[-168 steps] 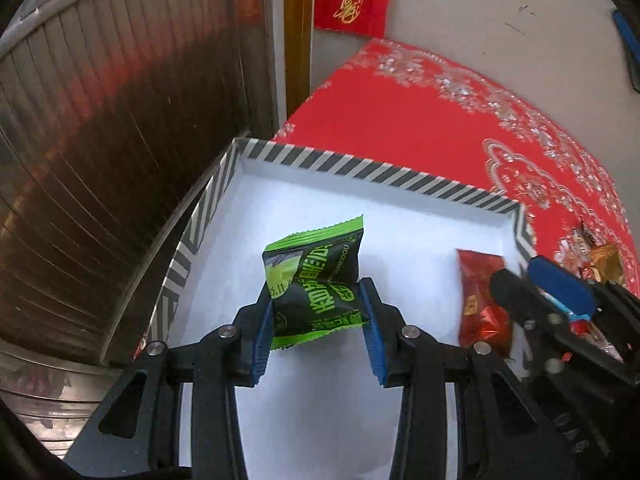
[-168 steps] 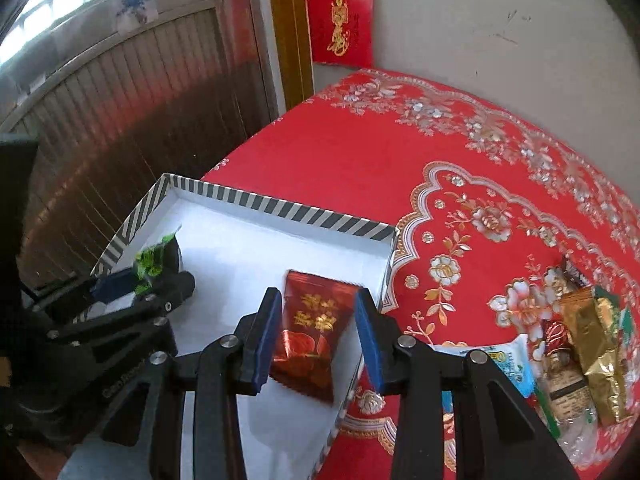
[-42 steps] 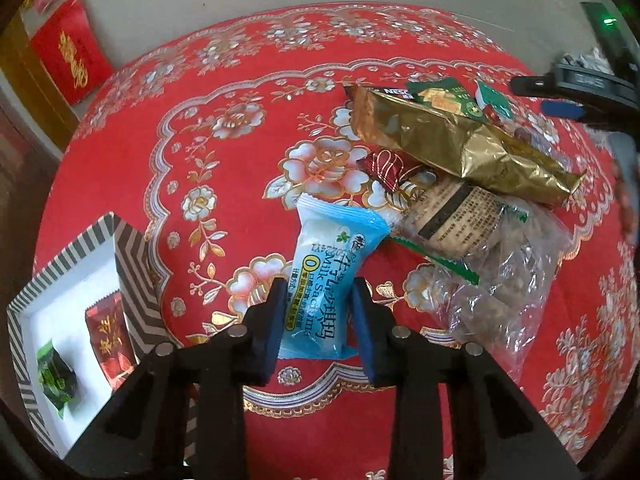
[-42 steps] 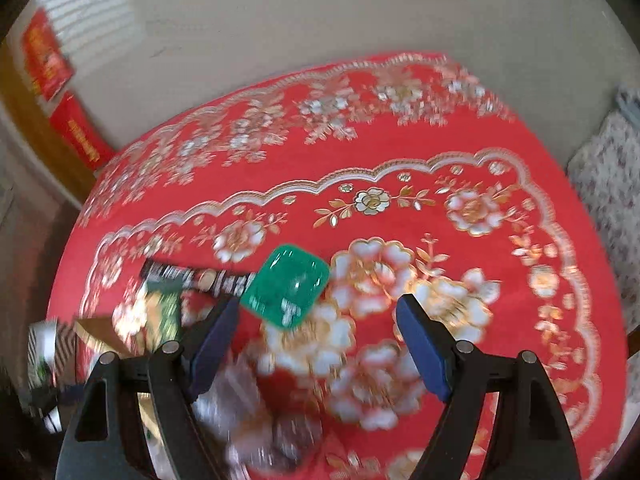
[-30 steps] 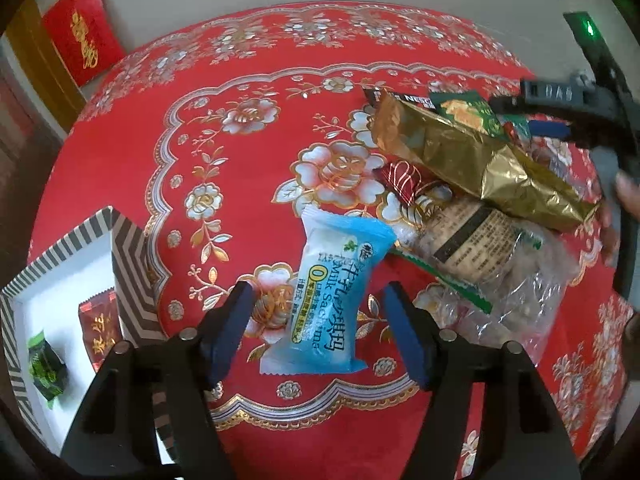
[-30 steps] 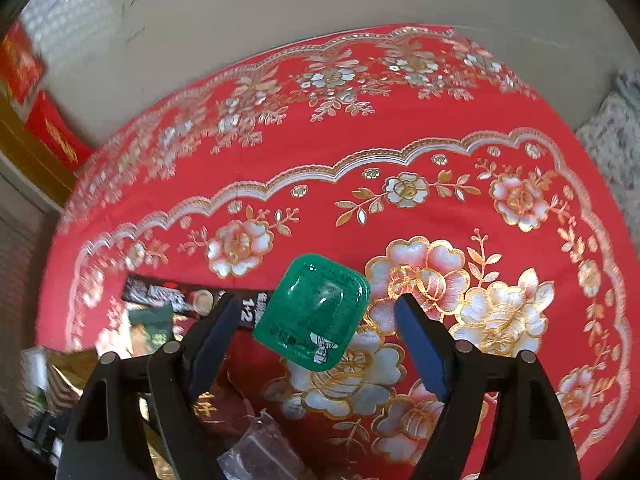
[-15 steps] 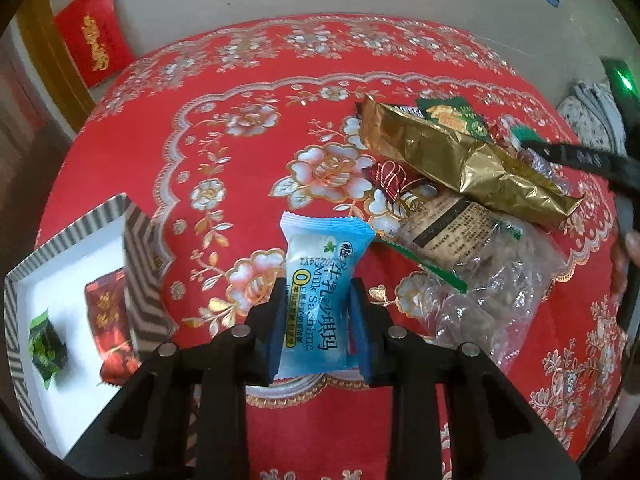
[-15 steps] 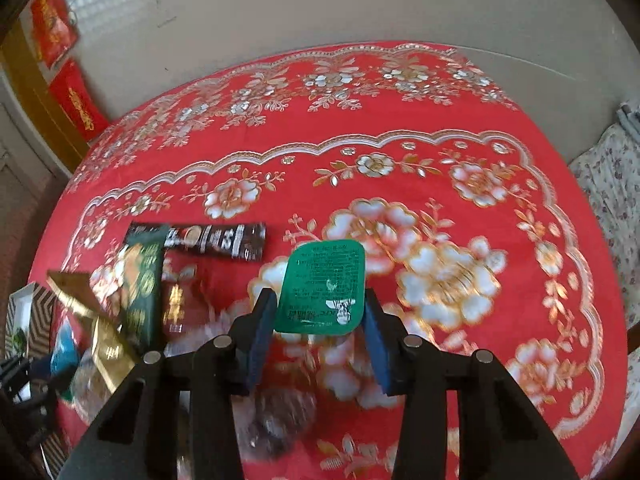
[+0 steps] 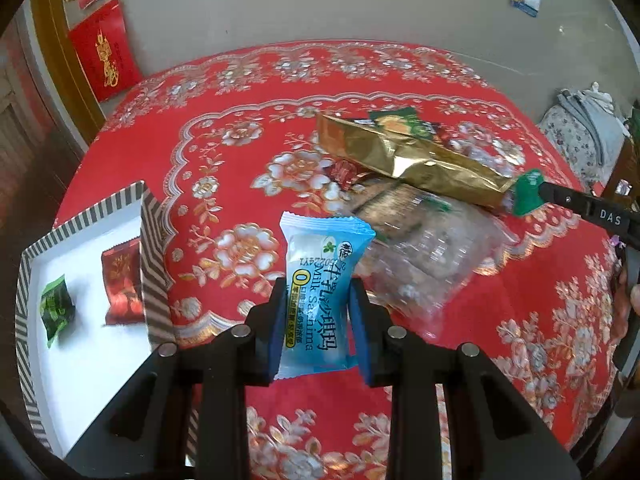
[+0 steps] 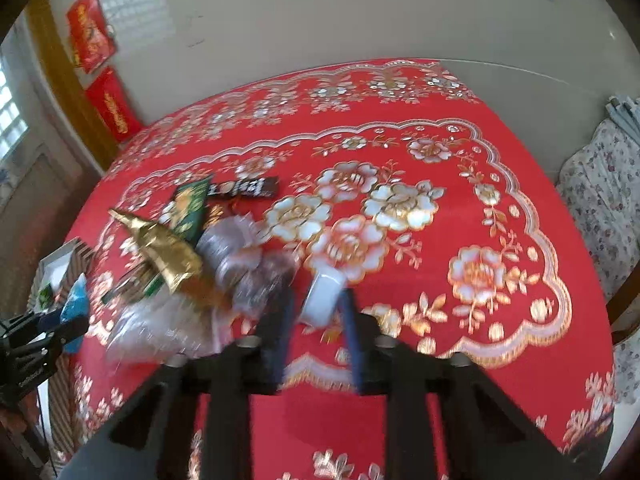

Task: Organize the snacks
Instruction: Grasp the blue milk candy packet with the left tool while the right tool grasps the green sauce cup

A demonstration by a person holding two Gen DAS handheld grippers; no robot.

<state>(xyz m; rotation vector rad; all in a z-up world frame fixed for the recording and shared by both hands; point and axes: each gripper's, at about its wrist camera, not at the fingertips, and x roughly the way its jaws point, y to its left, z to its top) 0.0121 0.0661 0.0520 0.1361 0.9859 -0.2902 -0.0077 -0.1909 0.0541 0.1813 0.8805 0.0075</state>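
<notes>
Left wrist view: my left gripper jaws clamp the blue snack packet, lifted for the striped box; right gripper jaws clamp a green-lidded cup.

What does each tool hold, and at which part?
Left tool: blue packet, by its lower sides. Right tool: green cup, by its sides.

You face a round table under a red tablecloth patterned with gold and white flowers. Behind it stands a pale beige wall, glossy with window glare. Red hangings with gold characters sit beside a yellow-brown door frame on your left. A floral-print cloth lies at your right.
</notes>
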